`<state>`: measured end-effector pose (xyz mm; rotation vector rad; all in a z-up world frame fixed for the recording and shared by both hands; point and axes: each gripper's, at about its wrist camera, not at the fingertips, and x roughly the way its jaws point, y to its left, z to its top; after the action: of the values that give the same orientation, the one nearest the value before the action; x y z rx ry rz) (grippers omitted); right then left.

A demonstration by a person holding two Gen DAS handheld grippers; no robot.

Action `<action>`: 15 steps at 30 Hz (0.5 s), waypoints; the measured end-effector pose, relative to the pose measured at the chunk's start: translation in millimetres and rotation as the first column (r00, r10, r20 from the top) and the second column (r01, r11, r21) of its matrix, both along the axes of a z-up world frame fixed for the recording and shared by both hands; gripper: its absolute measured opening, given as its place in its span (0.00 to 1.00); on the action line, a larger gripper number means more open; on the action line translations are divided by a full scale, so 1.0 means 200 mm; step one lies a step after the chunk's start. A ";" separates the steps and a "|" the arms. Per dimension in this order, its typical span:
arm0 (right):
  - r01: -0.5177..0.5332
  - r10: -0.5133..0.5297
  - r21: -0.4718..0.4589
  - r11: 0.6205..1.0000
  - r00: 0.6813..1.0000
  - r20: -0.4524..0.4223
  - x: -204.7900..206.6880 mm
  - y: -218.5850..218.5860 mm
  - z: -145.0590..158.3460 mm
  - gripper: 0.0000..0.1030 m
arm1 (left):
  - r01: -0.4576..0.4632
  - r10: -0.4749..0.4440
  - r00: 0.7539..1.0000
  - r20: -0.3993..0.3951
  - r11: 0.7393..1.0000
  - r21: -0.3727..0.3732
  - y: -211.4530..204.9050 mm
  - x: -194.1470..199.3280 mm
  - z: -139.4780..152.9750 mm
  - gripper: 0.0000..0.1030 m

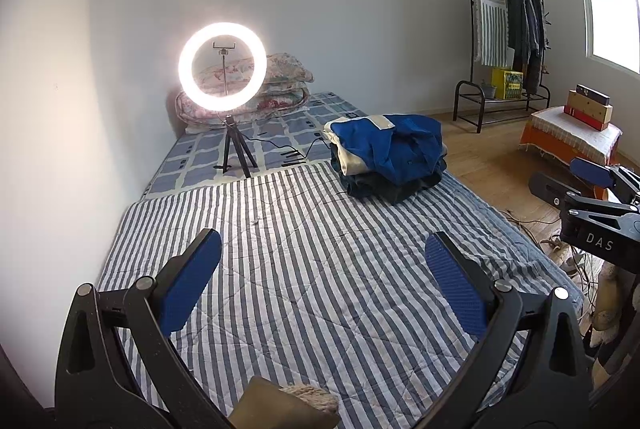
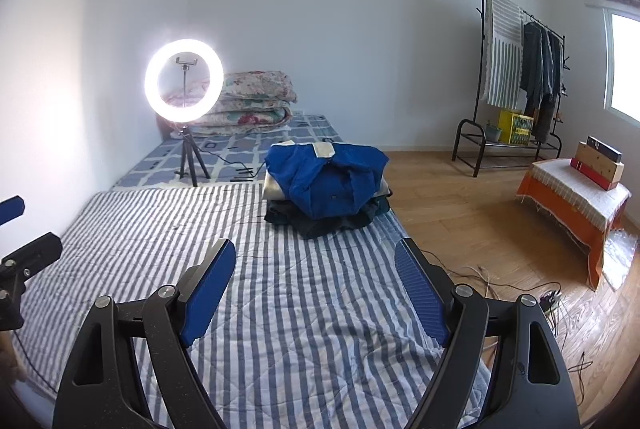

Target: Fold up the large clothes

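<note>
A stack of folded clothes (image 1: 390,157) with a blue garment on top sits on the far right part of the striped mattress (image 1: 280,249); it also shows in the right wrist view (image 2: 326,185) on the same mattress (image 2: 280,309). My left gripper (image 1: 324,249) is open and empty, held above the bare striped cover. My right gripper (image 2: 316,261) is open and empty, also above the cover, short of the stack. The right gripper shows at the right edge of the left wrist view (image 1: 600,197).
A lit ring light on a tripod (image 1: 223,69) stands on the patterned sheet behind the mattress, with folded floral quilts (image 1: 276,85) at the wall. A clothes rack (image 2: 520,77) and a covered low table with boxes (image 2: 576,189) stand on the wood floor. Cables (image 2: 500,281) lie beside the mattress.
</note>
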<state>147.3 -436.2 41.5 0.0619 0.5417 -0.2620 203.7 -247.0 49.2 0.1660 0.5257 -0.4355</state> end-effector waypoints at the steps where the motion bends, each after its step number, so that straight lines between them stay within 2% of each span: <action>1: 0.001 -0.001 0.000 1.000 1.000 -0.001 0.00 0.00 0.00 0.79 | -0.001 0.001 1.000 0.000 1.000 0.000 0.00 0.00 0.00 1.00; 15: 0.006 -0.006 -0.002 1.000 1.000 -0.005 0.00 -0.02 0.00 0.79 | 0.006 -0.006 1.000 0.001 1.000 0.002 -0.01 -0.01 0.00 1.00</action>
<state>147.6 -439.3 41.3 0.0615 0.5461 -0.2688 202.3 -248.6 48.5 0.1700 0.5251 -0.4407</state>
